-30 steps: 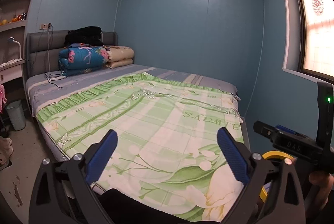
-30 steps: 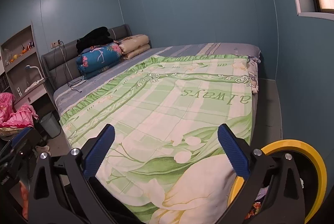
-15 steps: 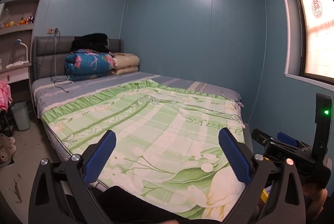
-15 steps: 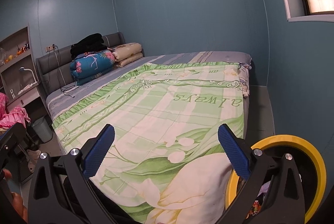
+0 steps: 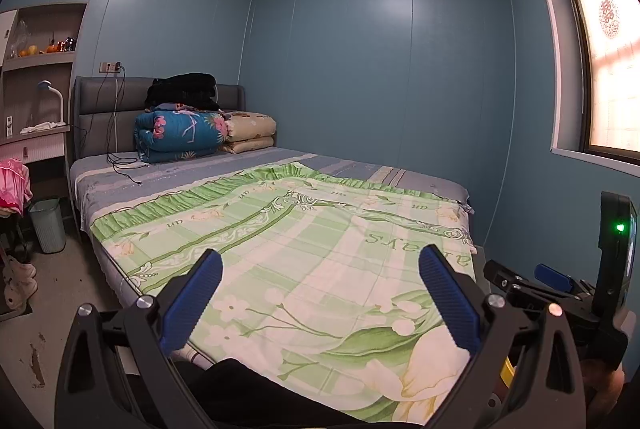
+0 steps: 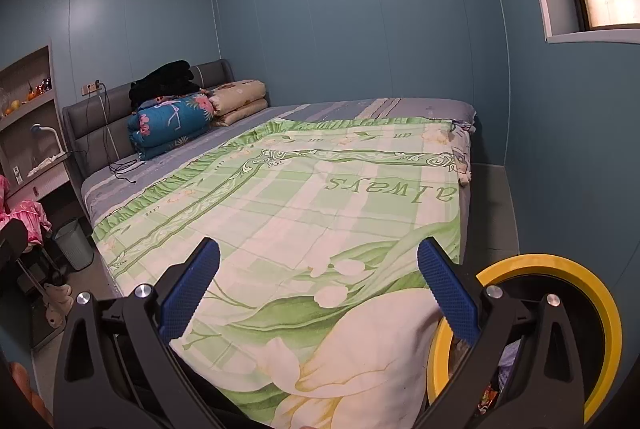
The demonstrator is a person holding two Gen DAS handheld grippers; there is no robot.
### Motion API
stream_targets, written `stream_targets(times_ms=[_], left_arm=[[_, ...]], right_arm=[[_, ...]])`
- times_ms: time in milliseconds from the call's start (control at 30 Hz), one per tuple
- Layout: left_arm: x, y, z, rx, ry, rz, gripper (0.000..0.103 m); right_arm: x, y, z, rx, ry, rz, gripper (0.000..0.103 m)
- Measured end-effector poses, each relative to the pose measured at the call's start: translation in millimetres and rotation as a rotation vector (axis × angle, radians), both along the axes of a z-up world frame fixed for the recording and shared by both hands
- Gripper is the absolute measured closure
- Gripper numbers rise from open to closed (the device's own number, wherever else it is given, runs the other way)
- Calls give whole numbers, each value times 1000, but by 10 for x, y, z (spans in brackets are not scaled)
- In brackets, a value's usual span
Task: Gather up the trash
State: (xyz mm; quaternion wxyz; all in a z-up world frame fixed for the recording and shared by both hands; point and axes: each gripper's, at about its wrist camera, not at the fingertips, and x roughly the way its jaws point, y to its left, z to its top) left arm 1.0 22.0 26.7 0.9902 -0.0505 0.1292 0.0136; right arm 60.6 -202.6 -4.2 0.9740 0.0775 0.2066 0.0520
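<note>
Right claw (image 6: 318, 289) gapes over bedspread (image 6: 320, 197), beside yellow-rimmed bin (image 6: 600, 309).

Green-and-cream floral bedspread (image 5: 304, 249) (green lettering), blue walls (image 5: 360, 69), yellow-rimmed bin (image 6: 600, 305), blue fingers (image 6: 190, 293).

Your room is dim and bluish. Warm glare comes from the window (image 5: 612, 69) at right. Fisheye bends every edge.

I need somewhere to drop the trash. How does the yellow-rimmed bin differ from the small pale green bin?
The yellow-rimmed bin sits at the bed's foot, close by, with scraps visible inside. The pale green bin stands far off by the headboard end; its contents cannot be seen. Both stand on the floor, open-topped.
</note>
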Motion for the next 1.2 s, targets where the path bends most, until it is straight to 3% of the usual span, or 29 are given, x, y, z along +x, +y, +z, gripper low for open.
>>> stream_targets(times_ms=[1200], left_arm=[[51, -2, -45, -5, 40, -32, 8]], right_arm=[[4, -26, -46, -3, 23, -24, 8]])
